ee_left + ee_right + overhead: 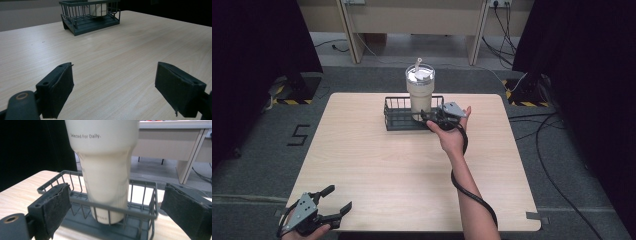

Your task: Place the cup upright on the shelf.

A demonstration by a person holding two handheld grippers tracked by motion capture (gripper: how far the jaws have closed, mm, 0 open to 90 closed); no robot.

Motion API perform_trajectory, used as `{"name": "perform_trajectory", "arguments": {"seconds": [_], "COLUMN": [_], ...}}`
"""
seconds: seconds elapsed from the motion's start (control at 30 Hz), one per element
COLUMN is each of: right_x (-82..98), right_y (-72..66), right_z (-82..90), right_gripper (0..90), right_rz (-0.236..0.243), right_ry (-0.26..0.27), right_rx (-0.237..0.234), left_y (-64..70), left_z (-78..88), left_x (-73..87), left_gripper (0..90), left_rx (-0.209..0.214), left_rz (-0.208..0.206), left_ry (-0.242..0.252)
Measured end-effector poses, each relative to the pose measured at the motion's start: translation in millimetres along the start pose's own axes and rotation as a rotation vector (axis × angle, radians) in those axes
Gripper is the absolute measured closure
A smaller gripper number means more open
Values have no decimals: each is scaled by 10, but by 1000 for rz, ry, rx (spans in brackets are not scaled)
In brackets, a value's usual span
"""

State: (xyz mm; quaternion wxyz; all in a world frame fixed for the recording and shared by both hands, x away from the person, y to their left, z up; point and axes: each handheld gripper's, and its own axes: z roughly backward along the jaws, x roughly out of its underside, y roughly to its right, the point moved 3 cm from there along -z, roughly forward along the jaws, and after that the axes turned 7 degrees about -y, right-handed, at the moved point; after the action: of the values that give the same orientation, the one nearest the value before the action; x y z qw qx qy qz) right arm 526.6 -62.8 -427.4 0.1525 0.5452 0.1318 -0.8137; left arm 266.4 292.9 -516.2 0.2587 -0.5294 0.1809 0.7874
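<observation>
Cream tumbler (pixel 105 177) upright in wire basket (pixel 140 213); both hand-held grippers open, empty.

Tumbler (pixel 105 170) top cut off by upper edge, its base perhaps half-hidden behind basket (pixel 140 213) wires.

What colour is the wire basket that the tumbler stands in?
Dark grey-green. The wire basket shows best in the right gripper view, around the cream tumbler.
</observation>
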Motion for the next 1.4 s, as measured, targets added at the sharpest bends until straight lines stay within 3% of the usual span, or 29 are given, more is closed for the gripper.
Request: {"name": "perform_trajectory", "arguments": {"seconds": [0.33,0.47,0.7,0.97,1.4], "right_x": [200,253,323,414,788], "right_y": [122,200,252,249,228], "right_z": [315,472,700,871,1262], "right_gripper": [103,155,156,156,157], "right_rz": [4,-24,-50,-17,12], "right_ry": [-19,8,40,32,-4], "right_rx": [1,20,7,1,-15], "left_y": [11,7,2,-3,-1], "left_z": [-10,-12,-10,-6,-11], "left_x": [4,9,13,13,19], "left_gripper": [146,146,146,146,146], "left_rx": [0,-3,-9,-13,-12], "left_rz": [-5,-5,-4,2,-5], "left_ry": [-7,-10,-12,-7,-17]}}
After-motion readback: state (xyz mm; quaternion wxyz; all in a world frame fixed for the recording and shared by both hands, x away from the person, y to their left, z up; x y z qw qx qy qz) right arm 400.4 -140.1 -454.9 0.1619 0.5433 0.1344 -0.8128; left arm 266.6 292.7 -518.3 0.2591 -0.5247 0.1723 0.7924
